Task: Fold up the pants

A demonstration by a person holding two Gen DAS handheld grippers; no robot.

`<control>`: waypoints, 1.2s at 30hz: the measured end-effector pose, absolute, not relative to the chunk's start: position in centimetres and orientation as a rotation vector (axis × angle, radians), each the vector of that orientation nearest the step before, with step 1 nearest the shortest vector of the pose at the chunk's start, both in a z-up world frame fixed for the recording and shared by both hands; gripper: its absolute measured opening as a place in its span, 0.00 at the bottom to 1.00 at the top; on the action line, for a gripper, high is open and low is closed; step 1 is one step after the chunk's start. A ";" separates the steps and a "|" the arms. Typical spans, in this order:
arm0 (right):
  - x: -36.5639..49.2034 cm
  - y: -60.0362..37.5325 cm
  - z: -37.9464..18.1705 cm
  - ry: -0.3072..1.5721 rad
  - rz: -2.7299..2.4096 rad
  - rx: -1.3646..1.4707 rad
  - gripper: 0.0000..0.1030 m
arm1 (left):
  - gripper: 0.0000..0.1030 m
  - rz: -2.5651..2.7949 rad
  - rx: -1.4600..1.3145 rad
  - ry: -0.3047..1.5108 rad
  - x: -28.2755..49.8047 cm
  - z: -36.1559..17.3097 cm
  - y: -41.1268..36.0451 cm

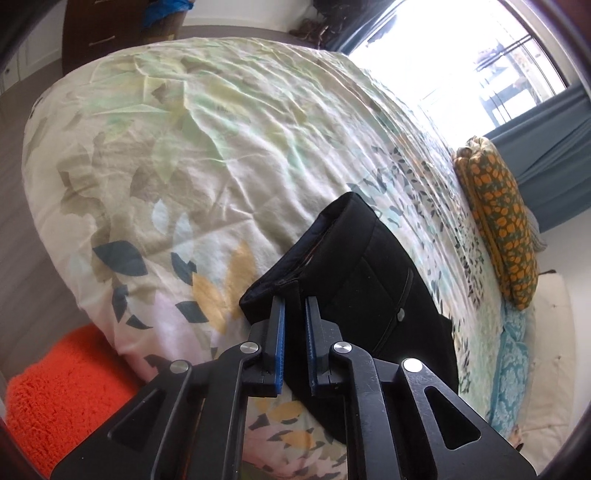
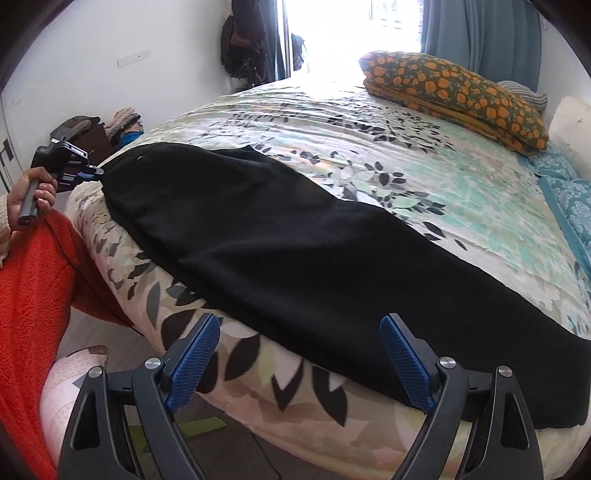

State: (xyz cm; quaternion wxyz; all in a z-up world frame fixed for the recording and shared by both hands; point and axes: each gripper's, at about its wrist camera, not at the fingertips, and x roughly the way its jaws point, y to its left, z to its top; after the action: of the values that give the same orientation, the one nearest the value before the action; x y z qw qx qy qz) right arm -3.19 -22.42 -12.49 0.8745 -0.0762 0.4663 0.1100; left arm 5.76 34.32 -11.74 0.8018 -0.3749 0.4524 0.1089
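Black pants point(image 2: 280, 240) lie lengthwise along the near edge of the bed, folded leg on leg. The waistband end point(image 1: 343, 258) shows in the left wrist view. My left gripper point(image 1: 294, 306) is shut on the waistband edge of the pants; it also shows in the right wrist view point(image 2: 96, 172), held by a hand at the far left. My right gripper point(image 2: 299, 328) is open wide, just short of the pants' near edge around mid-leg, holding nothing. The leg hems hang at the bed's edge at lower right point(image 2: 546, 398).
The bed has a leaf-print cover point(image 1: 184, 155). A folded orange-and-green blanket point(image 2: 461, 92) and teal pillows point(image 2: 569, 192) lie at the head end. An orange fleece garment point(image 2: 33, 295) is at the left. A dark dresser point(image 1: 103, 33) stands beyond the bed's foot.
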 end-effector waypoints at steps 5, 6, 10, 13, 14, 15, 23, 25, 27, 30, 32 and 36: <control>0.9 -15.1 -15.4 1.017 0.400 -0.300 0.46 | 0.07 0.214 -0.800 0.953 5.5 -10.2 34.0; 1.5 -13.8 -15.9 1.025 0.427 -0.333 0.46 | 0.07 0.209 -0.806 0.953 5.5 -10.1 34.1; 3.5 -10.1 -17.8 1.036 0.500 -0.421 0.44 | 0.07 0.216 -0.798 0.969 5.6 -10.7 34.4; 4.7 -8.5 -19.6 1.085 0.491 -0.489 0.28 | 0.07 0.224 -0.805 0.979 5.3 -11.3 34.5; 4.9 -8.4 -20.0 1.101 0.484 -0.493 0.16 | 0.07 0.224 -0.812 0.982 5.2 -11.4 34.6; 4.8 -8.5 -19.9 1.105 0.481 -0.479 0.15 | 0.07 0.222 -0.819 0.982 5.1 -11.4 34.7; 3.4 -10.0 -19.9 1.139 0.528 -0.353 0.19 | 0.11 0.281 -0.746 1.082 5.6 -13.5 34.6; 3.3 -10.7 -19.4 1.176 0.556 -0.253 0.63 | 0.19 0.309 -0.731 1.073 5.1 -12.8 34.6; 2.3 -11.8 -17.8 1.143 0.602 -0.159 0.84 | 0.27 0.380 -0.660 1.043 4.4 -11.0 34.8; 1.8 -15.0 -15.3 1.103 0.542 -0.064 0.84 | 0.46 0.434 -0.609 0.945 3.0 -8.1 34.6; 2.6 -19.0 -13.8 1.061 0.409 0.003 0.84 | 0.50 0.388 -0.565 0.901 3.0 -6.5 32.8; 5.1 -27.6 -13.0 1.036 0.054 0.080 0.84 | 0.60 0.169 -0.485 0.900 5.3 -5.6 26.4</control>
State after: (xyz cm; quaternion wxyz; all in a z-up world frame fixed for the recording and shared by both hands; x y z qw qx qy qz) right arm 5.07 -27.58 -13.03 0.8676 0.0385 0.4952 0.0258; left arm 5.28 26.39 -5.65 0.8688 -0.2317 0.4301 0.0808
